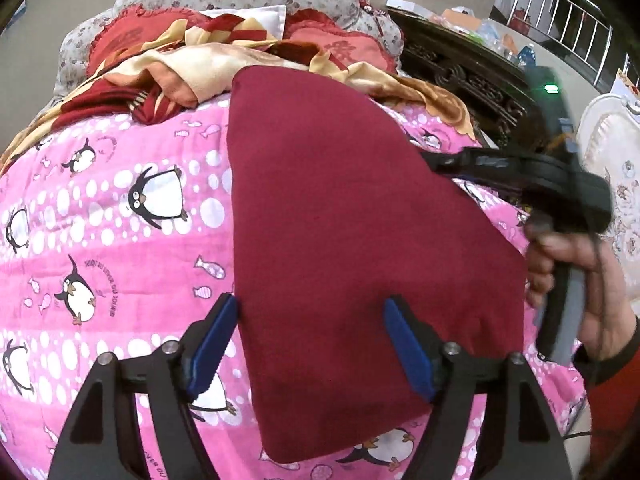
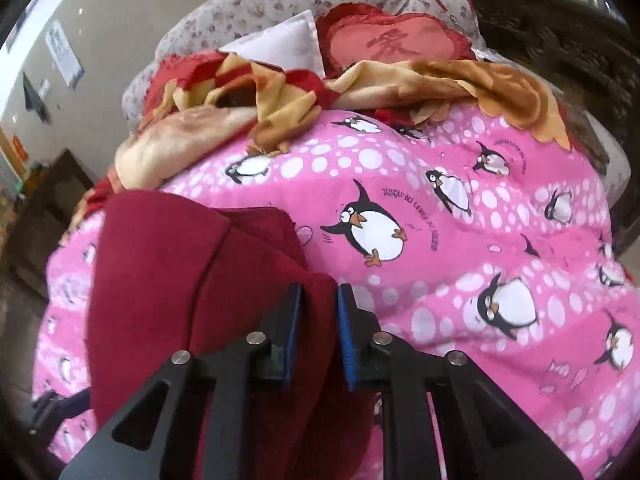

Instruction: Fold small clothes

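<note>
Running lower centre to upper centre w/ its long axis, maroon garment (image 1: 352, 220) sits between left gripper (image 1: 312, 344) wide-open jaws; right gripper (image 2: 318, 332) jaws nearly closed w/ its edge fold between them, on penguin bedspread (image 1: 120, 240).

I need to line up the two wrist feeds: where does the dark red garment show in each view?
Left wrist view: the dark red garment fills the centre, lying on the pink penguin quilt, its near edge between the open left gripper.
Right wrist view: garment at lower left, a fold between the right gripper.
Shared landmark: the red heart cushion.
</note>
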Tool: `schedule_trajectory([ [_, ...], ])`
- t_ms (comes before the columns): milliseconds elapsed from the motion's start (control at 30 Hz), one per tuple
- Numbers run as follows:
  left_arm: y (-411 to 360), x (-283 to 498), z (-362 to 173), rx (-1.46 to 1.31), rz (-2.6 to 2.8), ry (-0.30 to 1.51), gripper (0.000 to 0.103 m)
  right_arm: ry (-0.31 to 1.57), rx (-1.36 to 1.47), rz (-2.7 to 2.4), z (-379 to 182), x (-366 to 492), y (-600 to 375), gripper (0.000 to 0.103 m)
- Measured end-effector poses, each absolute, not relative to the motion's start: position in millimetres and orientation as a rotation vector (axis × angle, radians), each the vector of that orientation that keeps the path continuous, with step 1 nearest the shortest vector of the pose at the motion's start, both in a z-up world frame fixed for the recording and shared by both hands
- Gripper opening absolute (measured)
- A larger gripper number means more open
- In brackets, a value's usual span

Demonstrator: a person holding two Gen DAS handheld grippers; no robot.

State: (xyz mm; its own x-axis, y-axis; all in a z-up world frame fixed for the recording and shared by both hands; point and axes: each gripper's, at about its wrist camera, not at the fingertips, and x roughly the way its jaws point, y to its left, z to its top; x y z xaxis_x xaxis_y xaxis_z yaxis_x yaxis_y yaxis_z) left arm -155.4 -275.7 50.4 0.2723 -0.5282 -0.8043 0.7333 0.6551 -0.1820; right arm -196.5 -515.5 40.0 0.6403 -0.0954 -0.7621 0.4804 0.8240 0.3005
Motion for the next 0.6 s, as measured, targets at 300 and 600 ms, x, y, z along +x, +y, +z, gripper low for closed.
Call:
schedule_trajectory([
  [300,-272,-156,49,0.219,-0.855,0.974,0.079,0.78,0.524,-0.18,84,-285,-463,0.039],
  [600,-269,-158,51,0.202,-0.845,0.979,0.079,0.859,0.641,-0.11,44,-296,-435,0.039],
])
